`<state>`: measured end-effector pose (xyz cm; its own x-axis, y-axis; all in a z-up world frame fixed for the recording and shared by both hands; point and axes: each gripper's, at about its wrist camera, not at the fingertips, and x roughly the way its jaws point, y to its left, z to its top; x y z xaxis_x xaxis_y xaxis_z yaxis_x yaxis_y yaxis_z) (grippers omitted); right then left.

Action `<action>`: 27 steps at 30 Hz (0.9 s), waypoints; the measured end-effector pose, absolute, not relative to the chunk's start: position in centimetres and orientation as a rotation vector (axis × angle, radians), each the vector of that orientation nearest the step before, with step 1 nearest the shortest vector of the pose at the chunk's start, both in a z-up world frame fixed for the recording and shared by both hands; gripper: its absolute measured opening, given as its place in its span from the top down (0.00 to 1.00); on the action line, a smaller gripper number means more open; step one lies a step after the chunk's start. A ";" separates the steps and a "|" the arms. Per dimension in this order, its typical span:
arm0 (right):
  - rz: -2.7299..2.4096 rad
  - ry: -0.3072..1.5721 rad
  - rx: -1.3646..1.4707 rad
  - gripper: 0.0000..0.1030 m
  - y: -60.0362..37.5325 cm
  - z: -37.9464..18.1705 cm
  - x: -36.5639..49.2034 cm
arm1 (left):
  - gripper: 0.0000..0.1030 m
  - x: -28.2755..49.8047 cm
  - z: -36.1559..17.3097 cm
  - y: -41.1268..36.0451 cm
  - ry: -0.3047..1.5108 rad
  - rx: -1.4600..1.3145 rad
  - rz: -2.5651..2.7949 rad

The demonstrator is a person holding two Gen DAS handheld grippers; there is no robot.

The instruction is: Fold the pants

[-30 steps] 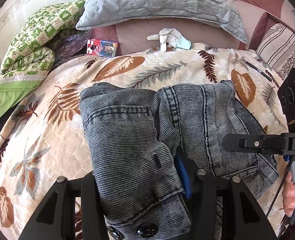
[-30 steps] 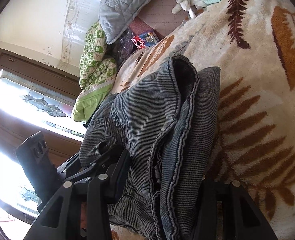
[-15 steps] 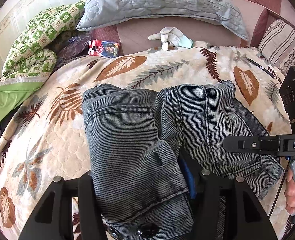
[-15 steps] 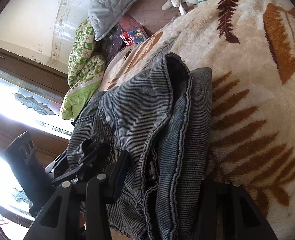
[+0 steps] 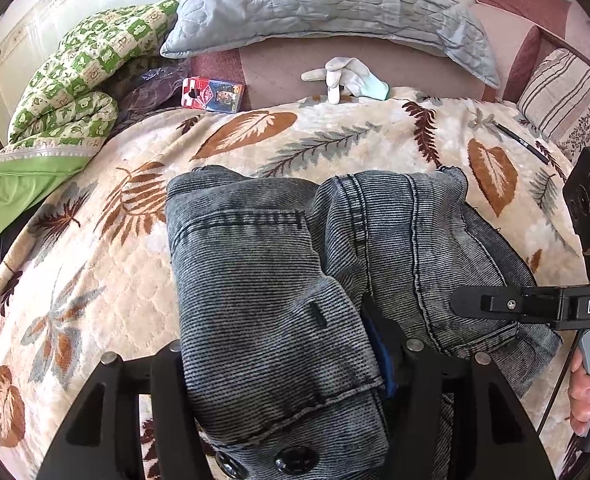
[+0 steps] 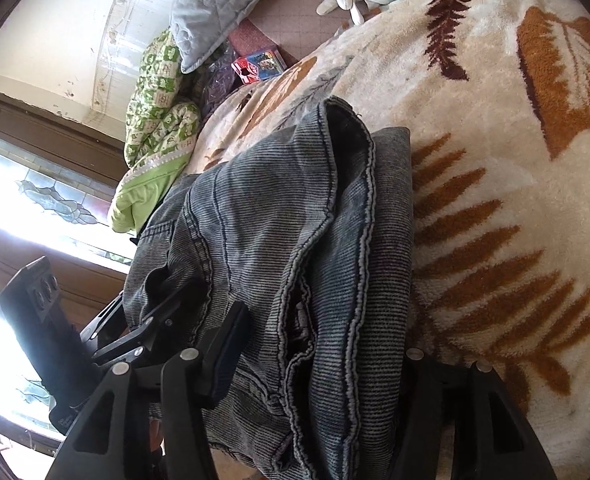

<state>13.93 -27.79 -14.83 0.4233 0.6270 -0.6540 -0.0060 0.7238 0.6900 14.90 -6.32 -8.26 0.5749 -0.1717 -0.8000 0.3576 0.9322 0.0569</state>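
Note:
Grey washed denim pants (image 5: 263, 280) lie folded into a thick stack on a cream blanket with a leaf print (image 5: 107, 288). My left gripper (image 5: 271, 332) straddles the waistband end, near the buttons. Its jaws are opening, and the blue-edged pad still touches the bunched fabric. The right gripper (image 6: 327, 332) stands around the stack's side edge of layered seams (image 6: 359, 280). Its jaws are opening too, with the denim lying loosely between them. Each gripper shows in the other's view: the right one (image 5: 507, 304), held by a hand (image 5: 583, 396), and the left one (image 6: 155, 320).
At the head of the bed are a grey quilted pillow (image 5: 335, 4), a green patterned quilt (image 5: 67, 92), a white glove (image 5: 343, 76) and a red and blue packet (image 5: 213, 94). A black pen (image 5: 521, 142) and a striped cushion (image 5: 563, 96) lie to the right. A bright window (image 6: 27, 208) is behind.
Both grippers' fingers have spread a little wider around the denim. The right wrist view has tilted slightly. The pants have stayed where they lay.

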 end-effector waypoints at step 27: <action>0.282 0.735 0.186 0.39 -24.3 -4.7 5.3 | 0.18 9.4 -6.9 -2.9 0.862 0.192 -0.074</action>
<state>5.30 -24.27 -4.71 0.7071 0.3165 -0.6323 -0.1872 0.9461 0.2643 9.40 -2.87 -6.91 0.6495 0.0130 -0.7603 0.1419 0.9802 0.1380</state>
